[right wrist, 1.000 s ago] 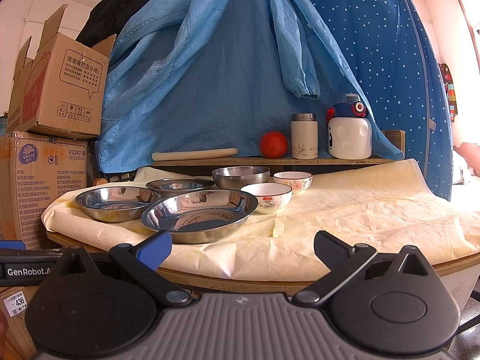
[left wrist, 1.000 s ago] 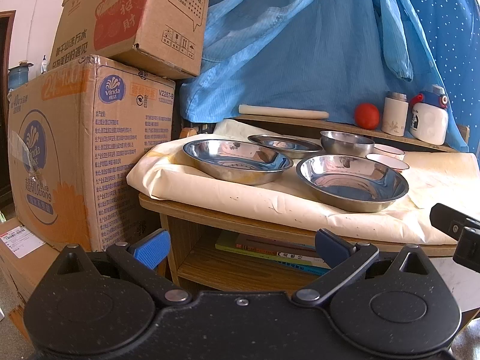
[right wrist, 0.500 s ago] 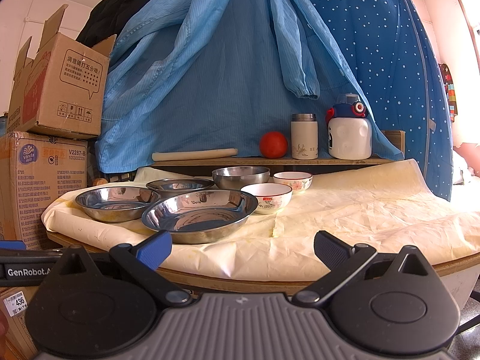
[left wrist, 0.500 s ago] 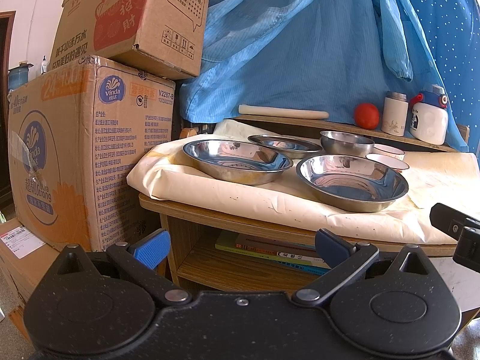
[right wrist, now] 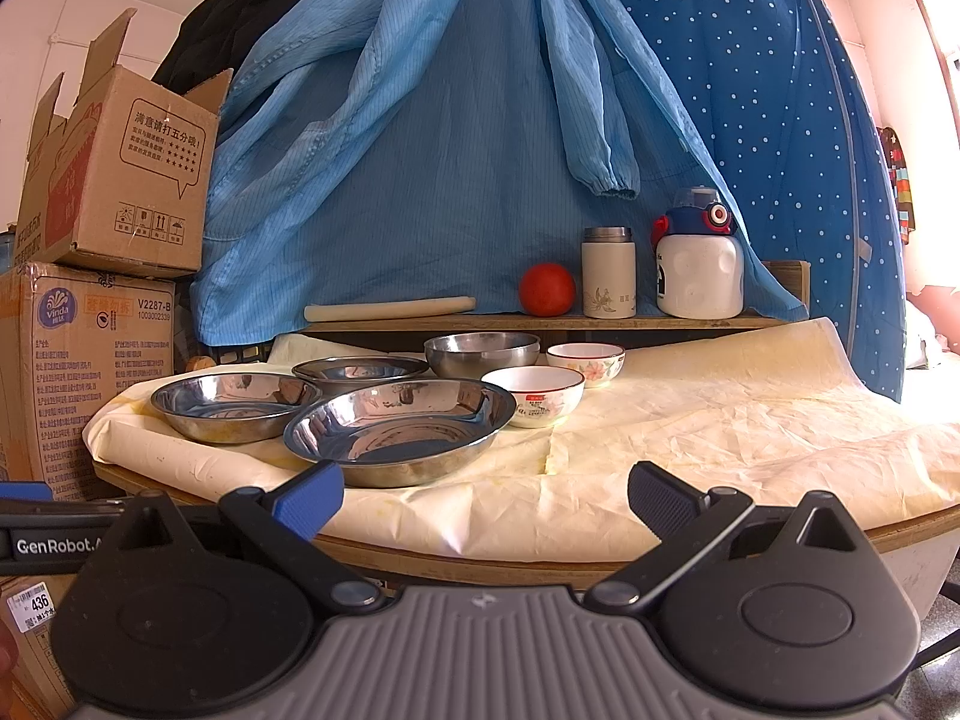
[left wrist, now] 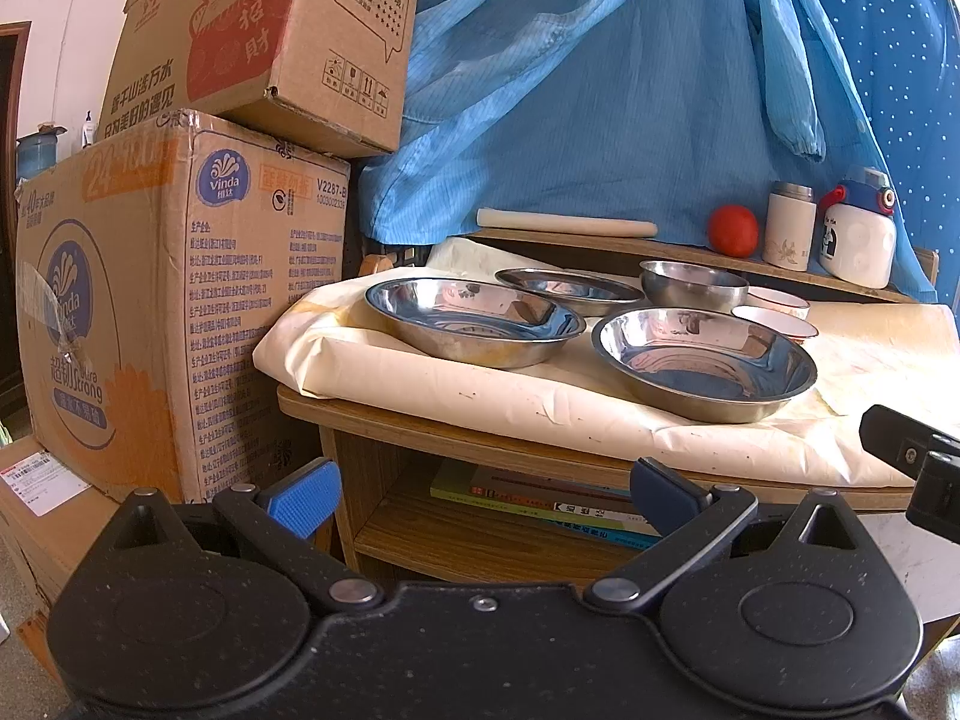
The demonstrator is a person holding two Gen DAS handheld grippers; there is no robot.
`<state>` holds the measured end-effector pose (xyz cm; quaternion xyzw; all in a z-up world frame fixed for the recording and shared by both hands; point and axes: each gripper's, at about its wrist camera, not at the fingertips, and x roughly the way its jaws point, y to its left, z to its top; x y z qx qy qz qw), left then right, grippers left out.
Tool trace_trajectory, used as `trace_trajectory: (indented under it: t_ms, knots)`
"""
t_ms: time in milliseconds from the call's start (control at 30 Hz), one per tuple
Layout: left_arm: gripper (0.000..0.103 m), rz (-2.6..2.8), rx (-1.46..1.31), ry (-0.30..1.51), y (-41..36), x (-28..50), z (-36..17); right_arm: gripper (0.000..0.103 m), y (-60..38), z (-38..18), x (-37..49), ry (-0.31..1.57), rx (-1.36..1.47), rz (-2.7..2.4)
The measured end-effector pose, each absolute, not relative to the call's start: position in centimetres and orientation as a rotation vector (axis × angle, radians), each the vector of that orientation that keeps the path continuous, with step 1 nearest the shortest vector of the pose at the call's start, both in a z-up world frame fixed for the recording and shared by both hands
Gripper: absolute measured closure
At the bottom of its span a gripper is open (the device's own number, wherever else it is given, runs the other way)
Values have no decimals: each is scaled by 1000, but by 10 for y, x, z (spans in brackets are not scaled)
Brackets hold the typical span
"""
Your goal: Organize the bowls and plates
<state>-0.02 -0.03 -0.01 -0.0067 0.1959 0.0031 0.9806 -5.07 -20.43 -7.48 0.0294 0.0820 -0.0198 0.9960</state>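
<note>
Three shallow steel plates sit on the cream-covered table: a left one, a front one and a back one. Behind them stand a steel bowl and two white ceramic bowls, a near one and a floral far one. My left gripper is open and empty, low in front of the table's left end. My right gripper is open and empty, before the table's front edge.
Stacked cardboard boxes stand left of the table. A back ledge holds a rolling pin, a tomato, a flask and a white bottle. Blue cloth hangs behind. Books lie on the shelf under the tabletop.
</note>
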Motion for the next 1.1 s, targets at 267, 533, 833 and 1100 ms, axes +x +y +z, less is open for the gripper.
trace_trajectory:
  t_ms: [267, 533, 833, 1100]
  knots:
    - [1, 7, -14, 395, 0, 0, 0, 0, -205, -74, -51, 164, 59, -40]
    - [1, 6, -14, 396, 0, 0, 0, 0, -205, -74, -51, 164, 59, -40]
    - [1, 6, -16, 396, -1, 0, -2, 0, -205, -75, -51, 165, 59, -39]
    - [1, -9, -31, 399, 1, 1, -2, 0, -205, -75, -51, 164, 59, -40]
